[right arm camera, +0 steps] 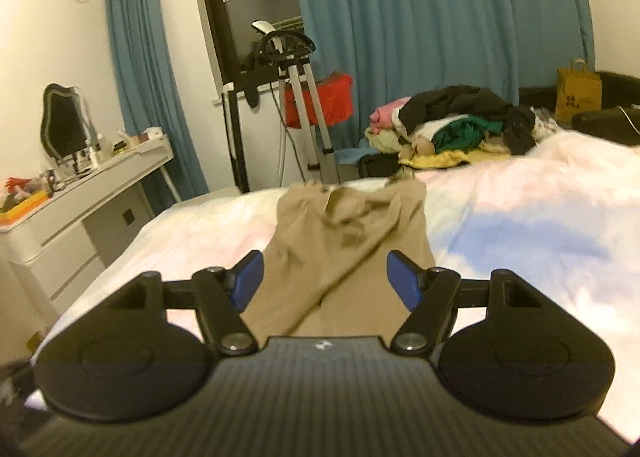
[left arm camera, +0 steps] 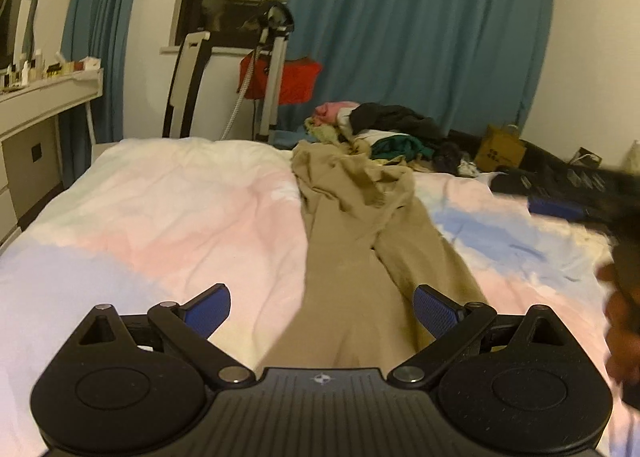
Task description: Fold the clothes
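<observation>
Both grippers, left [left arm camera: 322, 311] and right [right arm camera: 324, 281], are hovering low in frame with fingers spread wide, grasping nothing. Beyond them, tan trousers [left arm camera: 352, 233] are lying lengthwise at centre on the pastel bedspread [left arm camera: 180, 217]. Jumbled clothes [right arm camera: 452, 121] are sitting upper right.

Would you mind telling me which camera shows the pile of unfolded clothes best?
The right wrist view: the pile of unfolded clothes is larger there, with separate garments distinguishable. In the left wrist view the pile is smaller, with the khaki trousers overlapping its front.
</observation>
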`<control>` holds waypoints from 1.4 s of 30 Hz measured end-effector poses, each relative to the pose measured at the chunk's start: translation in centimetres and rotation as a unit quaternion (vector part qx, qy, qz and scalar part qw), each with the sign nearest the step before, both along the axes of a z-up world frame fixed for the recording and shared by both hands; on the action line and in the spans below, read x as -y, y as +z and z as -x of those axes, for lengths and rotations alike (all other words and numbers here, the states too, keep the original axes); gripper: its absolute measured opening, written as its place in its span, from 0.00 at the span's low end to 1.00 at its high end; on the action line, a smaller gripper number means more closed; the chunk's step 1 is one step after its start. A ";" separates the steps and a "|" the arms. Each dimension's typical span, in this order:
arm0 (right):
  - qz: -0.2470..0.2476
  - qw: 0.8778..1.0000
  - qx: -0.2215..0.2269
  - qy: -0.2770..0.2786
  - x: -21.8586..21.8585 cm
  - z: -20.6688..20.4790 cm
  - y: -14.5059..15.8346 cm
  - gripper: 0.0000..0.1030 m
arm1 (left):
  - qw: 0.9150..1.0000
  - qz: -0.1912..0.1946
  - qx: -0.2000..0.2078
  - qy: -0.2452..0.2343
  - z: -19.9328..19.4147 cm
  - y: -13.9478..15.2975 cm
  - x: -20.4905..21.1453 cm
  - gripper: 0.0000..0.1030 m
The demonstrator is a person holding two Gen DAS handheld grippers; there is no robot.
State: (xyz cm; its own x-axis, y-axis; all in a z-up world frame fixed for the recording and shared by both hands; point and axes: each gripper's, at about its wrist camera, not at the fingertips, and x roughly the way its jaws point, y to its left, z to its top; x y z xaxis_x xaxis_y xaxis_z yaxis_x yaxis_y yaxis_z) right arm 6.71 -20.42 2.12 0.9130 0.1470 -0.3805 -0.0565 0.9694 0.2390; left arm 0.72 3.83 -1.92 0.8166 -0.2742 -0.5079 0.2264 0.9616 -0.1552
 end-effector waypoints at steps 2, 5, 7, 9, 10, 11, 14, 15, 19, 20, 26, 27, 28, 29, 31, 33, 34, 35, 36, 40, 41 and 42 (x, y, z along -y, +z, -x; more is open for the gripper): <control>-0.014 1.000 -0.007 -0.005 0.5 2.8 -0.3 0.68 | 1.000 0.004 0.000 -0.004 1.2 0.3 -0.2 0.96; -0.026 0.999 -0.021 -0.018 1.2 5.7 -1.2 0.68 | 1.000 0.017 -0.013 -0.003 2.2 0.4 -0.6 0.96; -0.031 0.999 -0.031 -0.026 1.6 7.1 -1.8 0.68 | 0.999 0.021 -0.026 0.004 2.4 0.2 -0.8 0.96; -0.033 0.998 -0.035 -0.031 1.8 8.2 -2.5 0.68 | 0.999 0.012 -0.031 0.014 2.4 -0.2 -0.9 0.96; -0.034 0.998 -0.035 -0.033 1.9 8.5 -2.9 0.68 | 0.999 0.004 -0.032 0.019 2.5 -0.3 -0.9 0.96; -0.035 0.998 -0.037 -0.035 2.1 8.7 -3.1 0.68 | 0.999 -0.006 -0.034 0.026 2.6 -0.5 -0.9 0.96; -0.038 0.998 -0.041 -0.039 2.4 8.9 -3.7 0.68 | 0.998 -0.016 -0.051 0.046 2.6 -1.1 -1.3 0.96; -0.038 0.998 -0.041 -0.040 2.5 9.0 -3.9 0.68 | 0.997 -0.016 -0.060 0.052 2.5 -1.4 -1.5 0.96; -0.043 0.998 -0.040 -0.036 3.0 9.1 -4.3 0.68 | 0.992 -0.019 -0.100 0.075 1.8 -2.3 -2.2 0.95; -0.047 0.997 -0.043 -0.035 3.1 9.0 -4.5 0.68 | 0.991 -0.018 -0.108 0.080 1.7 -2.5 -2.4 0.95; -0.064 0.995 -0.068 -0.030 3.5 8.4 -5.6 0.68 | 0.984 -0.011 -0.143 0.102 1.1 -3.6 -3.5 0.92; -0.065 0.995 -0.070 -0.030 3.5 8.3 -5.7 0.68 | 0.983 -0.006 -0.149 0.106 1.0 -3.7 -3.9 0.92; -0.064 0.995 -0.071 -0.029 3.4 8.3 -5.7 0.68 | 0.981 0.002 -0.158 0.110 0.9 -3.9 -4.3 0.88; -0.062 0.995 -0.073 -0.028 3.3 8.3 -5.8 0.68 | 0.979 0.011 -0.166 0.115 0.8 -4.1 -4.6 0.86; -0.057 0.995 -0.075 -0.025 3.1 8.2 -5.9 0.68 | 0.973 0.033 -0.188 0.127 0.7 -4.6 -5.8 0.77; -0.053 0.995 -0.079 -0.024 2.9 8.1 -6.1 0.68 | 0.966 0.056 -0.211 0.138 0.6 -5.3 -6.9 0.71; -0.053 0.995 -0.083 -0.024 2.9 8.0 -6.2 0.68 | 0.962 0.071 -0.225 0.140 0.6 -5.7 -7.5 0.65; -0.053 0.995 -0.086 -0.023 2.9 7.9 -6.2 0.68 | 0.957 0.085 -0.238 0.142 0.6 -6.1 -8.0 0.62; -0.055 0.994 -0.089 -0.023 2.9 7.8 -6.3 0.68 | 0.952 0.101 -0.249 0.144 0.6 -6.5 -8.5 0.55; -0.062 0.993 -0.097 -0.022 3.0 7.7 -6.5 0.68 | 0.947 0.128 -0.255 0.147 1.3 -6.6 -9.6 0.15; -0.064 0.993 -0.098 -0.021 3.1 7.7 -6.5 0.68 | 0.949 0.130 -0.251 0.139 1.5 -6.4 -9.6 0.10; -0.067 0.993 -0.099 -0.020 3.2 7.7 -6.5 0.68 | 0.951 0.132 -0.246 0.132 1.8 -6.2 -9.6 0.08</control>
State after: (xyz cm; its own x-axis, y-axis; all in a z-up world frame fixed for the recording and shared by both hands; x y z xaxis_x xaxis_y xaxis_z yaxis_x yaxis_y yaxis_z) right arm -0.97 -23.63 -4.42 0.8283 0.1726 -0.5330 0.0430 0.9290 0.3676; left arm -1.07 13.40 -8.09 0.5552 -0.2645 -0.7885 -0.1796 0.8875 -0.4243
